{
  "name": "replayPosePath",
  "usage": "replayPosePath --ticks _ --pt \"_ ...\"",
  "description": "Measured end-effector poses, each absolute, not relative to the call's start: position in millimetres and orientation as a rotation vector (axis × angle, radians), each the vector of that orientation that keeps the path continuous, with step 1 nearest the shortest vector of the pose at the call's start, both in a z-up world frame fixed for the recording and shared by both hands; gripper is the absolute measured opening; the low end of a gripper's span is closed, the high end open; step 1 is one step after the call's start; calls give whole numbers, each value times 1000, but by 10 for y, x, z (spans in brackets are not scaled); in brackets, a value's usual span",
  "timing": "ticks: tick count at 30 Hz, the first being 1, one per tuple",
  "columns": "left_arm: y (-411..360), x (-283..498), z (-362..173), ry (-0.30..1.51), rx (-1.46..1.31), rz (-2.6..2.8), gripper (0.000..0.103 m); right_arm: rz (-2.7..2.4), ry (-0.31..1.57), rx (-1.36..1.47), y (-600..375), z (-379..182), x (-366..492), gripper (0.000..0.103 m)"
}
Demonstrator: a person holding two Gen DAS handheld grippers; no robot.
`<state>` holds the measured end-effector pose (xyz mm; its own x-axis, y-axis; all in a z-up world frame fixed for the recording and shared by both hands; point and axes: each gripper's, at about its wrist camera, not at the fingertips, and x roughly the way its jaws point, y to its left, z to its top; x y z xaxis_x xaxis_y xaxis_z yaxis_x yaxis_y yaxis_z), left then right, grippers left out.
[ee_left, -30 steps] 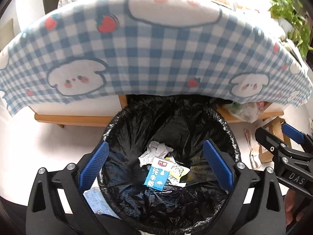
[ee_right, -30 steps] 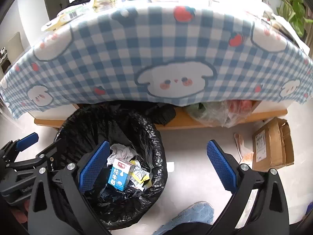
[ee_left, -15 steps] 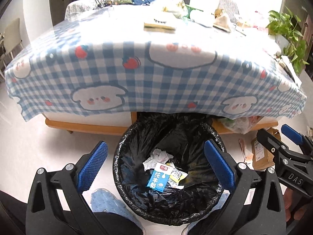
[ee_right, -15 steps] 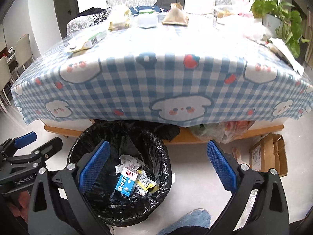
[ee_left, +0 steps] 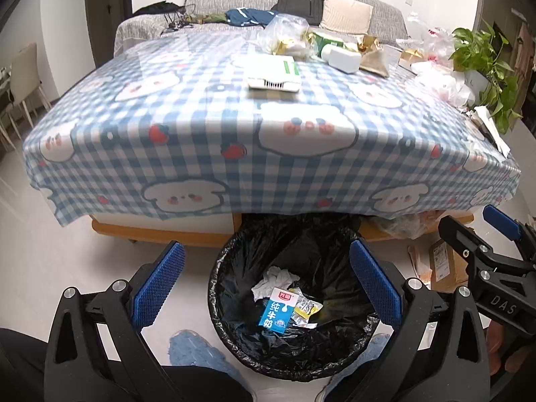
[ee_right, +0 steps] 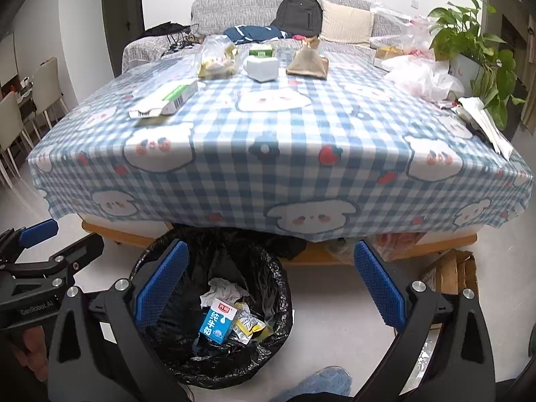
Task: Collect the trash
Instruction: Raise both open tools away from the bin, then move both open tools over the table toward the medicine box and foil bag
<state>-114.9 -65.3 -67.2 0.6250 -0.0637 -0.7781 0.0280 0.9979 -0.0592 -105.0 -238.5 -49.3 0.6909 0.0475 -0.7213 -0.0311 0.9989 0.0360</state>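
Now hovering above the floor, both held wide with nothing between the blue pads: left gripper [ee_left: 266,284] and right gripper [ee_right: 271,284]. Sitting low in front of the counter [ee_right: 284,167], partly tucked under the hanging edge of the blue-and-white checked tablecloth with cartoon faces [ee_left: 201,154]: round bin lined with a black plastic bag [ee_left: 291,348]. Lying inside that bin, on the crumpled liner: blue-and-white milk carton with a red label [ee_left: 278,310], tilted; touching it on its upper side, crumpled white tissue [ee_left: 273,276]; just beside it on the right, yellow-and-silver snack wrappers [ee_left: 306,310]. Appearing again from the right wrist camera, between the two gripper fingers but nearer the left one: same carton [ee_right: 217,323].

Waiting on the counter top, well apart from the bin: flat white-and-green cardboard box [ee_left: 274,77], near the middle; behind it, clear plastic bag holding gold-wrapped items [ee_left: 284,38]; white plastic bottle lying on its side [ee_left: 341,58]; tan paper pouch [ee_right: 306,62]; crumpled white plastic bags [ee_right: 418,77] toward the right edge. Standing at the far right corner: green leafy potted plant [ee_right: 469,47]. Resting on the floor to the right of the counter: open brown cardboard box [ee_right: 450,273].
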Motion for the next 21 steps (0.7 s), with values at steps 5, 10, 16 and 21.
replayPosePath --ticks 5,10,16,21 --pt "-624 -1090 -552 879 -39 -45 97 36 788 14 -2397 -324 -996 95" --pt "-580 -958 -454 878 -49 -36 97 21 777 22 -2451 -197 -884 95" --pt "-537 -741 -315 893 -59 -33 97 25 771 24 -2505 -65 -722 95" --pt "-535 -532 -221 898 -48 -33 97 22 761 19 -2535 44 -523 95"
